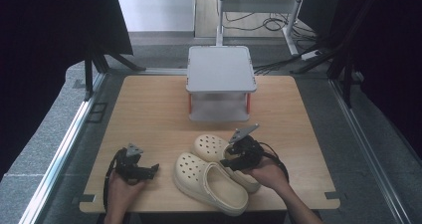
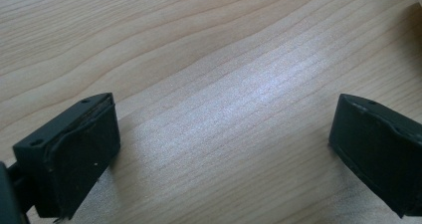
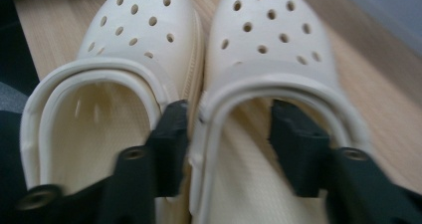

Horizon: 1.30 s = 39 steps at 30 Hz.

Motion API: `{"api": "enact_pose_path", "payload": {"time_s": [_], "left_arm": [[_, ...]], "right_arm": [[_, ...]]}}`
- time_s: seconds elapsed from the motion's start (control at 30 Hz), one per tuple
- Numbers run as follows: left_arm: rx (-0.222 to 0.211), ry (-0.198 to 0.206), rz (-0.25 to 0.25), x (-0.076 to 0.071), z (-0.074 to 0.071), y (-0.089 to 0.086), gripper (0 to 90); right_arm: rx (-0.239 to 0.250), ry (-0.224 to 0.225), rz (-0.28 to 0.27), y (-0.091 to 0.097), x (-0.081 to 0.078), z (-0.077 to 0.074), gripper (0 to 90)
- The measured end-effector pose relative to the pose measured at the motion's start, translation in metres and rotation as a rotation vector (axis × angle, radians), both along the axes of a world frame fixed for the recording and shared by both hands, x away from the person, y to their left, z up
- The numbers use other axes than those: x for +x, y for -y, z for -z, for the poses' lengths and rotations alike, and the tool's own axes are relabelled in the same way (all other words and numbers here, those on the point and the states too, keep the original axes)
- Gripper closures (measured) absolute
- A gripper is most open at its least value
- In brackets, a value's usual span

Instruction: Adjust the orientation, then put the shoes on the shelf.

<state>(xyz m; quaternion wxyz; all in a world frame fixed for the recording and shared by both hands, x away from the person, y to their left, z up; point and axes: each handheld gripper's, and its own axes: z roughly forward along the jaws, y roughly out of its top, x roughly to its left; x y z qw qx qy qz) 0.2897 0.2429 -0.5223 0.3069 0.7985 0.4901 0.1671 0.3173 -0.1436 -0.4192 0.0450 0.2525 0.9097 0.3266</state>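
Note:
Two cream perforated clogs lie side by side on the wooden table [image 1: 149, 114], toes pointing away from the person. In the high view the nearer clog [image 1: 209, 184] sits left of the farther clog [image 1: 211, 147]. My right gripper [image 1: 227, 161] is down at the farther clog's heel opening. In the right gripper view its jaws straddle the inner side wall of the right-hand clog [image 3: 273, 30], one inside the opening, the other against the left-hand clog [image 3: 134, 30]. The pads do not squeeze the wall. My left gripper [image 1: 152, 169] rests open on bare wood [image 2: 224, 59], left of the clogs.
A grey two-tier stand [image 1: 220, 69] with red posts stands at the table's far middle. Metal rails run along both sides of the table, and cables lie on the floor behind. Bare wood stretches between the stand and the clogs.

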Motion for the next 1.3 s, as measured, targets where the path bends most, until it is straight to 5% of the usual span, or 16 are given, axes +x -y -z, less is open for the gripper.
{"api": "enact_pose_path", "payload": {"time_s": [0.23, 0.53, 1.1, 1.3], "left_arm": [[0.0, 0.001, -0.001, 0.0, 0.0, 0.0, 0.0], [-0.001, 0.001, -0.001, 0.0, 0.0, 0.0, 0.0], [-0.001, 0.001, -0.001, 0.0, 0.0, 0.0, 0.0], [-0.002, 0.001, -0.002, 0.0, 0.0, 0.0, 0.0]], "right_arm": [[0.012, 0.025, -0.037, 0.016, -0.007, -0.005, 27.5], [-0.013, 0.059, -0.092, 0.006, -0.019, 0.002, 22.9], [-0.058, -0.031, -0.137, -0.03, -0.014, 0.028, 27.4], [-0.086, -0.024, -0.115, -0.039, -0.012, 0.034, 37.0]]}}
